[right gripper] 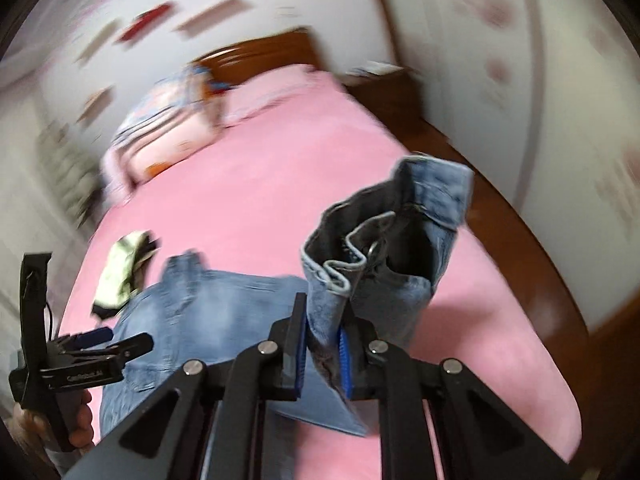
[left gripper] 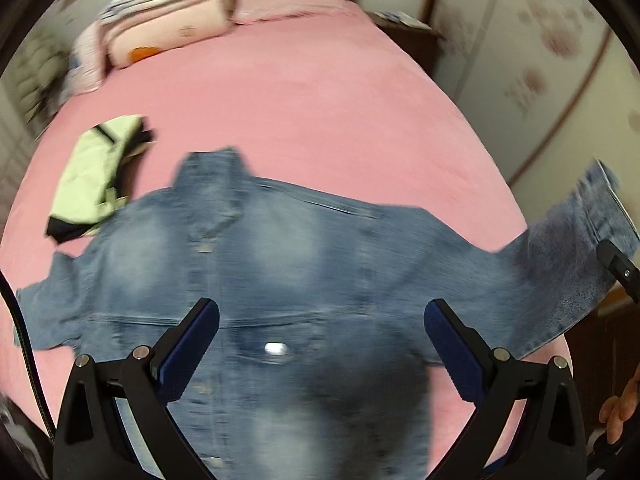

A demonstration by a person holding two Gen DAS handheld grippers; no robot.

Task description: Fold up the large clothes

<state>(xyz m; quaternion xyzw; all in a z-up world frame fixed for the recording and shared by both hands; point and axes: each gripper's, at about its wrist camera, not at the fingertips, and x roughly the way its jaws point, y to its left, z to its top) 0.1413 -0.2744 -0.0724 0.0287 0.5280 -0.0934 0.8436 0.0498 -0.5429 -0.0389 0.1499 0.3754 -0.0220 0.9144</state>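
Denim jacket [left gripper: 280, 264], faded and stiff, sleeve cuff [right gripper: 384, 248] pinched in right hand-held gripper [right gripper: 322, 344]; left [left gripper: 320, 344] wide open.

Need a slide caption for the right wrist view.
Right tool pinches the denim jacket sleeve cuff above the pink bed.

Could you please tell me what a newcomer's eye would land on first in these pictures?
A faded blue denim jacket spread across the pink bedsheet stands out first. Its sleeve cuff is raised off the bed, pinched in the right gripper, while the left gripper hangs open over the jacket's middle. A folded pale green and black garment lies beside the jacket's collar.
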